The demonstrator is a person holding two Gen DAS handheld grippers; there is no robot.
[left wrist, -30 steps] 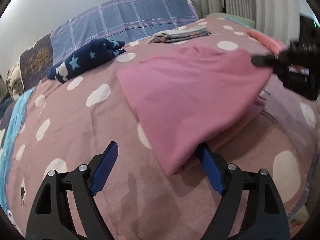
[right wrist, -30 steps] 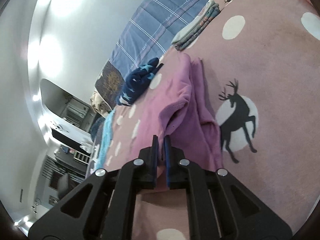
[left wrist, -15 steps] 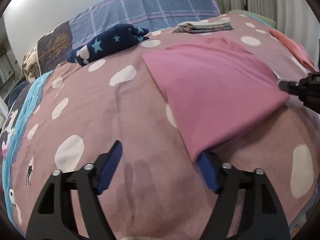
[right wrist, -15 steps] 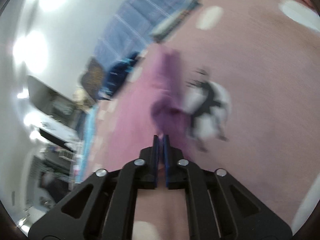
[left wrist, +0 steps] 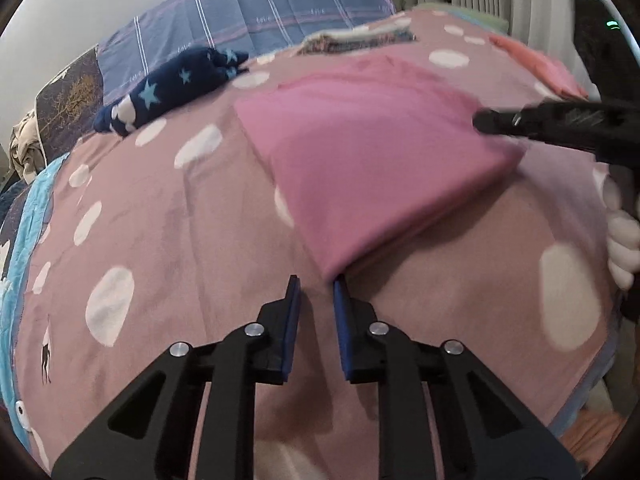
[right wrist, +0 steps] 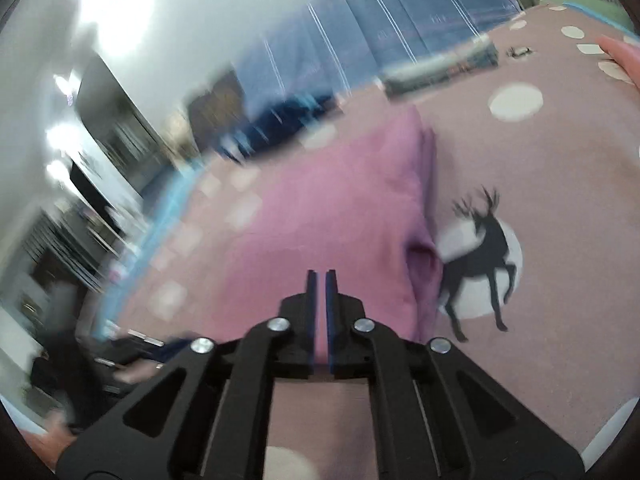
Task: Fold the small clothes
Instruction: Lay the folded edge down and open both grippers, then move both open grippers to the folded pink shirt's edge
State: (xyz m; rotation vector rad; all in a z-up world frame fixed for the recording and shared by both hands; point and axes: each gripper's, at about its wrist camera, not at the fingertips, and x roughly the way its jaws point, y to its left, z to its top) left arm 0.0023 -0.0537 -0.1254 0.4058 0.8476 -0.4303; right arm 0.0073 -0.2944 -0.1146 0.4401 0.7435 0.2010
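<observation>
Pink folded garment [left wrist: 360,160] lying just ahead of left gripper [left wrist: 316,284], jaws narrowly parted, empty; right gripper [right wrist: 318,276] nearly closed over its edge, grip unclear.

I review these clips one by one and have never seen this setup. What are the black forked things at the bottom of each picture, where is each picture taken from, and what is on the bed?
There is no robot here: a person holds a two-finger gripper in each hand, with a fisheye camera on each looking along its fingers. One picture is from the left gripper, the other from the right gripper.

On the dotted pink bedspread lies a folded pink garment. Behind it are a navy star-print garment, a folded stack and a plaid blue pillow.

The left gripper's fingers are narrowly parted at the garment's near corner, gripping nothing. The right gripper is shut on an edge of the pink garment, though its picture is blurred.
</observation>
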